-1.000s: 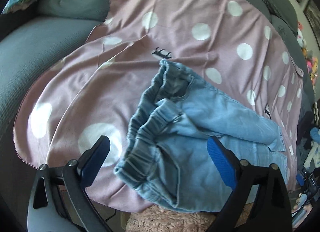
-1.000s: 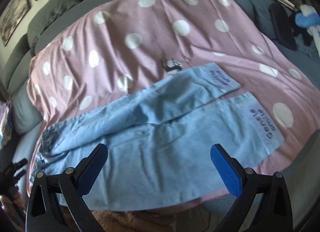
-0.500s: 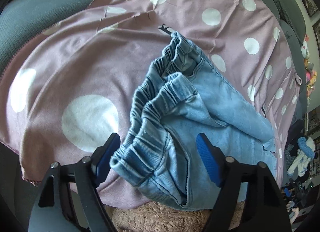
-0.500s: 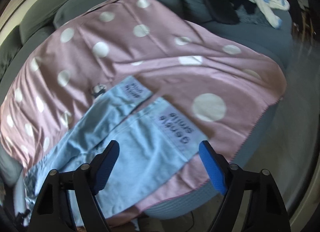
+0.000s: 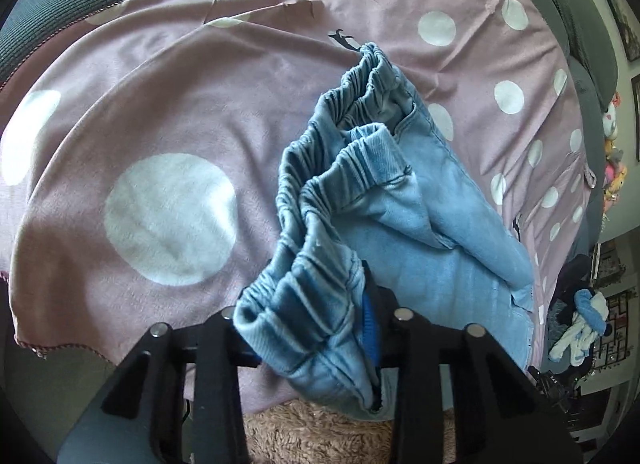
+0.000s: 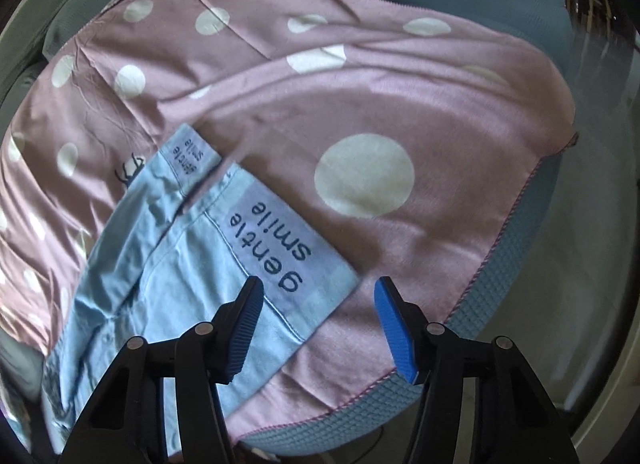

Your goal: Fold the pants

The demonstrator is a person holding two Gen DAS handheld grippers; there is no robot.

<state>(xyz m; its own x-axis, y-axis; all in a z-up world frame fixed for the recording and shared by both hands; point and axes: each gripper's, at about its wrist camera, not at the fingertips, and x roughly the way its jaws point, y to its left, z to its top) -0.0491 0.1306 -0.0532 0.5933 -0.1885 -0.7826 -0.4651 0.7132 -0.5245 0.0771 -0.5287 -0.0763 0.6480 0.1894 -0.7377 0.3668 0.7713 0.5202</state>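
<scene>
Light blue denim pants [image 5: 400, 232] lie on a pink blanket with white dots [image 5: 168, 112]. In the left wrist view my left gripper [image 5: 316, 324] is shut on the near corner of the elastic waistband [image 5: 304, 304]; the rest of the waistband is bunched and gaping open. In the right wrist view the leg cuffs show, the near one printed "gentle smile" [image 6: 280, 252]. My right gripper [image 6: 320, 328] is open just above that near cuff's corner, its left finger over the denim, its right finger over the blanket.
The blanket covers a grey-blue couch [image 6: 520, 264] whose edge runs at the right. A fluffy tan fabric [image 5: 312, 436] lies below the left gripper. Socks and dark clothes [image 5: 580, 320] lie at the far right. Floor [image 6: 580, 344] shows beyond the couch edge.
My left gripper moved in and closed on the waistband corner. My right gripper narrowed and swung along the legs down to the cuff end.
</scene>
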